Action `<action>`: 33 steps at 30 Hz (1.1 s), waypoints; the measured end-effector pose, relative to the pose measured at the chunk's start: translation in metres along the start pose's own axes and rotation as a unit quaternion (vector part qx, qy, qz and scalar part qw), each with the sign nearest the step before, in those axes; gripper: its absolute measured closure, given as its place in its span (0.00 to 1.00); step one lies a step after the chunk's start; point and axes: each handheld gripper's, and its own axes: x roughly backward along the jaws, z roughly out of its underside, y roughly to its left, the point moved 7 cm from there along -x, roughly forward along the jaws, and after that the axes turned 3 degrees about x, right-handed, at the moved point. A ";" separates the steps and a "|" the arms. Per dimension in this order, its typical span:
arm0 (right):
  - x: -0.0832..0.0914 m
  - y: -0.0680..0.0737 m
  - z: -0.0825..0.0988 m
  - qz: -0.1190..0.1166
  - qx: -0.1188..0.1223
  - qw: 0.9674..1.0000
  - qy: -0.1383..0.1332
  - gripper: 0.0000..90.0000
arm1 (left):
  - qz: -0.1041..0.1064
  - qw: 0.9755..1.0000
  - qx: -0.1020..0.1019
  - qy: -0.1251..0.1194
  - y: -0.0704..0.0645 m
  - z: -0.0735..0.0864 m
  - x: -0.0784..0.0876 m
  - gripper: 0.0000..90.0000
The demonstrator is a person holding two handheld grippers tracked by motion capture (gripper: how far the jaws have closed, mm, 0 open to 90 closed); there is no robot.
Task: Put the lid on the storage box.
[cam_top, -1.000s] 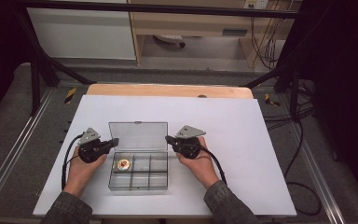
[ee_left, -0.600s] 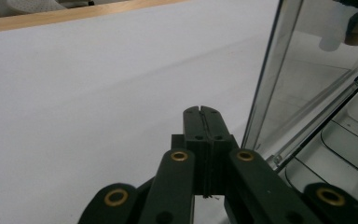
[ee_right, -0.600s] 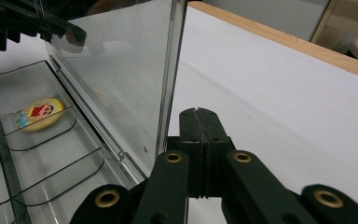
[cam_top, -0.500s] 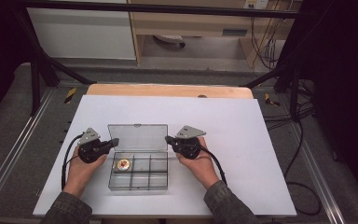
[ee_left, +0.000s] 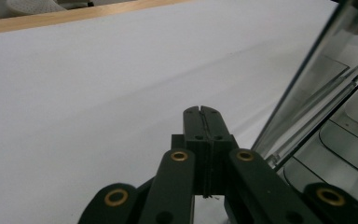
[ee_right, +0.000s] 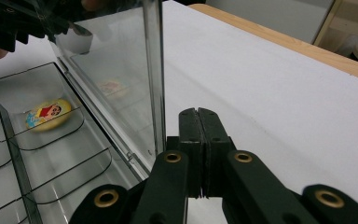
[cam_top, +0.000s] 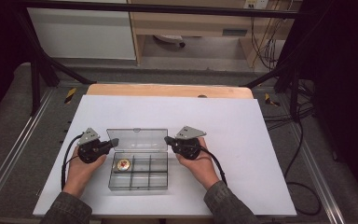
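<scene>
Box: clear smoky-grey plastic compartment box (cam_top: 138,172) sat on the white-covered tabletop (cam_top: 242,154), near the person's edge and between the two hands; dividers split it into several cells.
Lid: the box's transparent hinged lid (cam_top: 137,139) stood raised at the far side, roughly upright; its edge showed in the left gripper view (ee_left: 307,70) and in the right gripper view (ee_right: 154,70).
Contents: small round yellow badge with a cartoon figure (cam_top: 122,164) lay in the far-left cell; seen also in the right gripper view (ee_right: 49,115), flat on the cell floor.
Left gripper: black two-jaw left gripper (cam_top: 113,142) was held level, its tip just beside the lid's left end; contact could not be told. Jaws were clenched together with nothing between them (ee_left: 202,114).
Right gripper: black two-jaw right gripper (cam_top: 167,139) was held level, its tip just beside the lid's right end. Jaws pressed together, empty (ee_right: 198,116), next to the lid's edge.
Hands: left hand (cam_top: 81,170) and right hand (cam_top: 200,163) rested low over the tabletop, either side of the box.
Surroundings: wooden strip (cam_top: 168,90) ran along the far edge of the tabletop.
</scene>
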 end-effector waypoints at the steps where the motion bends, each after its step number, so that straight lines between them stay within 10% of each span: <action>1: 0.000 0.000 0.000 -0.001 0.000 1.000 -0.001 0.99 | 0.000 1.000 0.000 0.000 0.000 0.000 0.000 1.00; 33: 0.017 -0.003 -0.009 0.008 -0.007 1.000 -0.017 1.00 | -0.007 1.000 0.013 -0.024 0.000 -0.008 0.012 1.00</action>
